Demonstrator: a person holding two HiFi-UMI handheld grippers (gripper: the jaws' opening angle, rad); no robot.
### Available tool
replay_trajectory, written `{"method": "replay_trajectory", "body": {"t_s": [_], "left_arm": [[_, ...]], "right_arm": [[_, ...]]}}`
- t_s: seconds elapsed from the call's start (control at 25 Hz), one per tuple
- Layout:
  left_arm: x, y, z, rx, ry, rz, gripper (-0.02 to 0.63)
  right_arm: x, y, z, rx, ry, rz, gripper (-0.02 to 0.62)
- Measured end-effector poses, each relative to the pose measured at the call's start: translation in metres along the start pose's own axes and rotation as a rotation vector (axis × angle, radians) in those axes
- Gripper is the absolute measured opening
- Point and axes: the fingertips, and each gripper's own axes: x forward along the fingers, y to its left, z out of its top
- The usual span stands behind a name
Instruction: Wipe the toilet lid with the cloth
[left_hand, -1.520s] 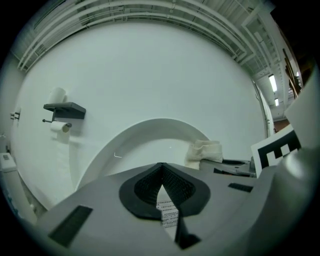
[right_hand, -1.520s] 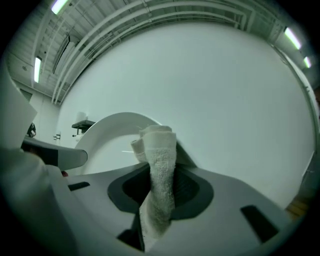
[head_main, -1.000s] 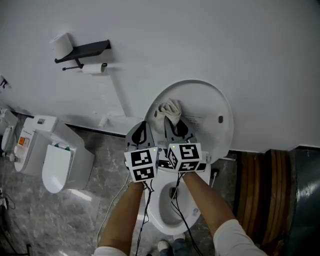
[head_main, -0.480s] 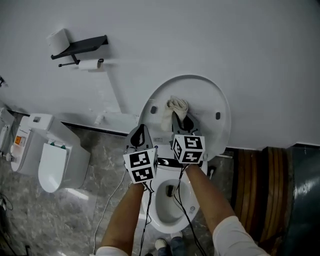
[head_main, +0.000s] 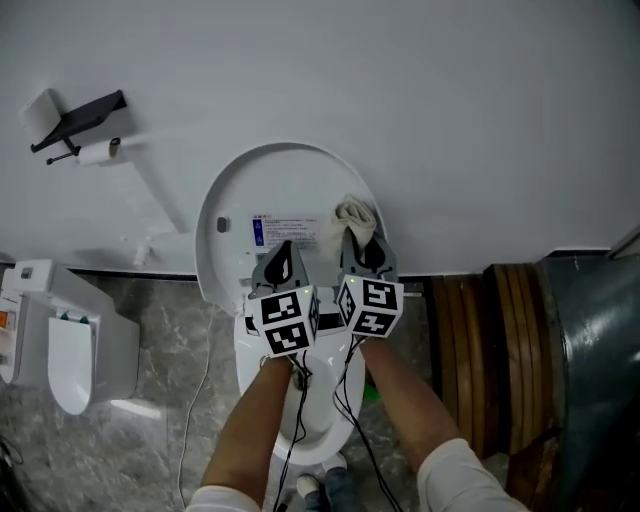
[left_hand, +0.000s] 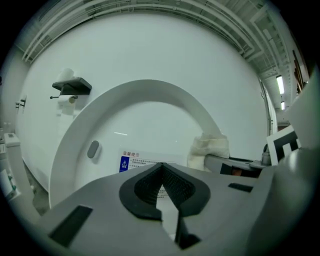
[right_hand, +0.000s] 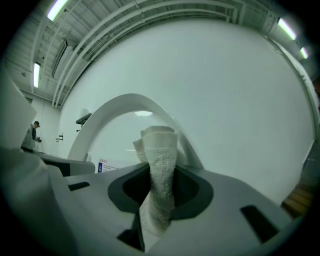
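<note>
The right gripper (head_main: 358, 252) has its jaws clenched on the cloth (head_main: 355, 214) – the pale towel fabric is pinched between the two pads, and no gap is seen beside it. The cloth is folded into a thick strip. Its long axis runs along the jaws: one end hangs below the pads, the other end stands out ahead of the fingertips and points to the wall (head_main: 450, 120). This front end lies at the right rim of the toilet lid (head_main: 240, 195), and it seems to press on it.

The left gripper (head_main: 283, 258) has its jaws fully together and holds nothing – the dark ribbed pads meet in one line. It hangs just beside the right gripper, in front of the lid, near the printed label (head_main: 285, 231).

The lid stands raised against the wall, its inner face turned to the person, above the toilet bowl (head_main: 320, 425)
</note>
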Motion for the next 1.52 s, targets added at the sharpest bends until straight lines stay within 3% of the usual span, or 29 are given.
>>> {"method": "replay_trajectory", "body": {"t_s": [0.16,0.28,0.4,0.56,0.68,0.8,0.96,1.08,1.52], "left_arm": [[0.002,0.002,-0.006,0.023,0.009,0.005,0.012],[-0.006,0.033,-0.006,0.061,0.009,0.044,0.012],[-0.021,0.078,-0.008,0.063,0.009,0.104,0.012],[-0.052,0.149,-0.02,0.077,0.024,0.197,0.012],[-0.08,0.196,-0.035,0.02,0.036,0.28,0.012],[-0.102,0.218,-0.048,0.02,0.052,0.309,0.012],[-0.115,0.234,-0.059,-0.002,0.06,0.341,0.012],[-0.109,0.223,-0.066,-0.037,0.067,0.335,0.012],[-0.021,0.044,-0.074,-0.017,0.062,0.002,0.011]], "right_arm": [[0.001,0.013,-0.001,-0.015,-0.01,0.018,0.087],[0.007,0.062,-0.004,-0.072,-0.026,0.15,0.087],[0.013,0.122,-0.019,-0.048,-0.011,0.288,0.087],[0.023,0.203,-0.048,-0.073,0.03,0.412,0.087],[0.034,0.247,-0.072,-0.1,0.084,0.449,0.087],[0.046,0.261,-0.085,-0.098,0.112,0.412,0.087],[0.052,0.249,-0.084,-0.133,0.099,0.375,0.087],[0.045,0.224,-0.085,-0.152,0.092,0.346,0.087],[0.008,0.026,-0.076,-0.148,0.047,0.014,0.087]]}}
